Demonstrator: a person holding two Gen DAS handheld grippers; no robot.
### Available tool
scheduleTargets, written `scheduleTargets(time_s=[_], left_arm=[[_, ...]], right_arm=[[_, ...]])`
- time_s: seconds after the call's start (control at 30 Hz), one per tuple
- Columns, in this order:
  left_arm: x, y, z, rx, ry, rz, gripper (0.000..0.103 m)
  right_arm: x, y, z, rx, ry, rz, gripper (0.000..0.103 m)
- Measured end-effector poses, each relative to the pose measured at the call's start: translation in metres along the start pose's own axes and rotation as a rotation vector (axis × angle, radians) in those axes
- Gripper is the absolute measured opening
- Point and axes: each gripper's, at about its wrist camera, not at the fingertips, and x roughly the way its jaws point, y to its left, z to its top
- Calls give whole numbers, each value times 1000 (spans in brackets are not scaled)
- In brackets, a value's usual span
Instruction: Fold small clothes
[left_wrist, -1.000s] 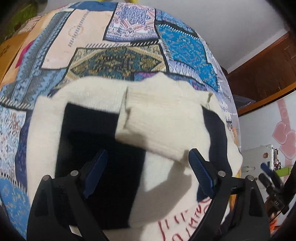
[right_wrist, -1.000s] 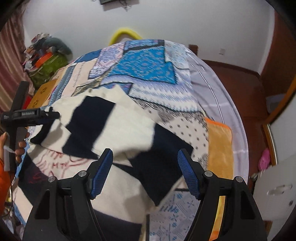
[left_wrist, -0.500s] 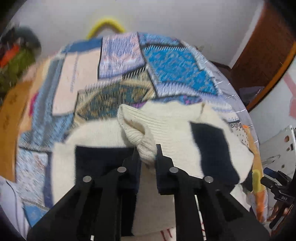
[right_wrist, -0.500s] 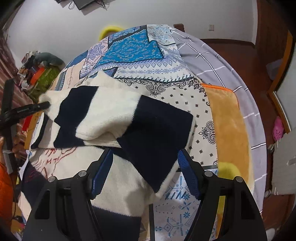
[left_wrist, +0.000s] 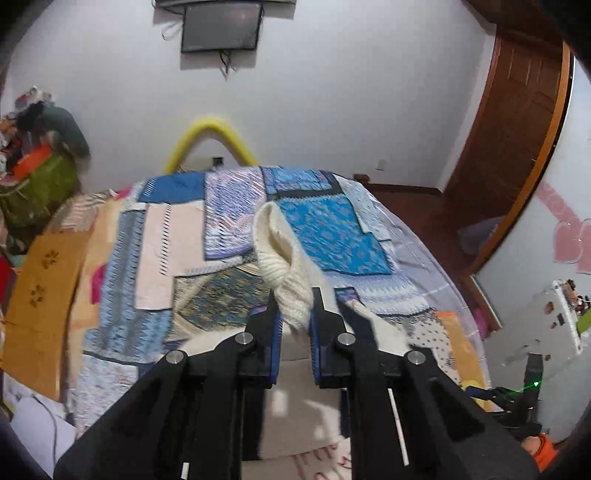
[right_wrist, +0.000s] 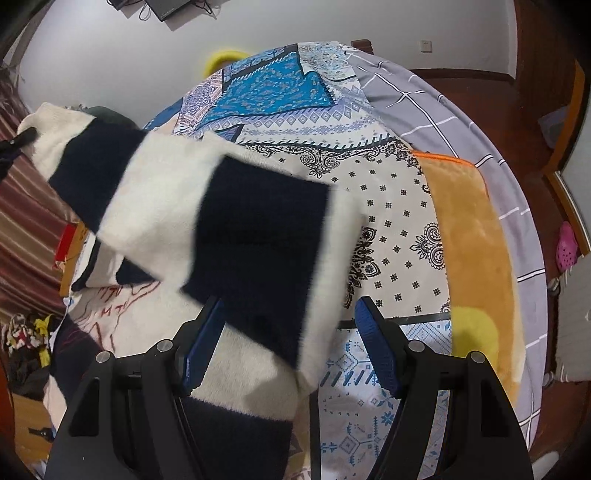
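A bed (right_wrist: 461, 110) carries a patchwork quilt (left_wrist: 236, 210). On the quilt's near side lies a cream-and-navy sweater (right_wrist: 258, 236); an orange blanket (right_wrist: 469, 229) lies to its right.

A white wall (left_wrist: 332, 110) closes the far side, with a dark screen (left_wrist: 221, 26) mounted high on it. Below stands a bed (left_wrist: 417, 258) under a patchwork quilt (left_wrist: 332, 229) — blues, cream, an orange blanket (right_wrist: 469, 229) on its right. A yellow arch (left_wrist: 210, 136) rises behind it. Right: a brown wooden door (left_wrist: 517, 122) and reddish floor (right_wrist: 532, 155). Far left — a cluttered pile (left_wrist: 37, 162).
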Motion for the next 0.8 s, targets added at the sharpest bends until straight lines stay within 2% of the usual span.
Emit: scheduleTargets(time_s=[0.13, 0.27, 0.5, 0.57, 0.8], left_arm=[[-4, 23, -11, -8, 15, 54, 12], [5, 53, -39, -17, 78, 116, 12], [21, 94, -90, -76, 164, 149, 13], [29, 100, -102, -66, 181, 174, 13], [56, 112, -142, -67, 261, 188, 13]], right_arm=[[1, 2, 0, -2, 2, 6, 69], [1, 5, 0, 1, -23, 6, 69], [6, 9, 5, 19, -29, -3, 69], [7, 12, 4, 14, -24, -5, 69], [3, 26, 1, -25, -25, -17, 69]])
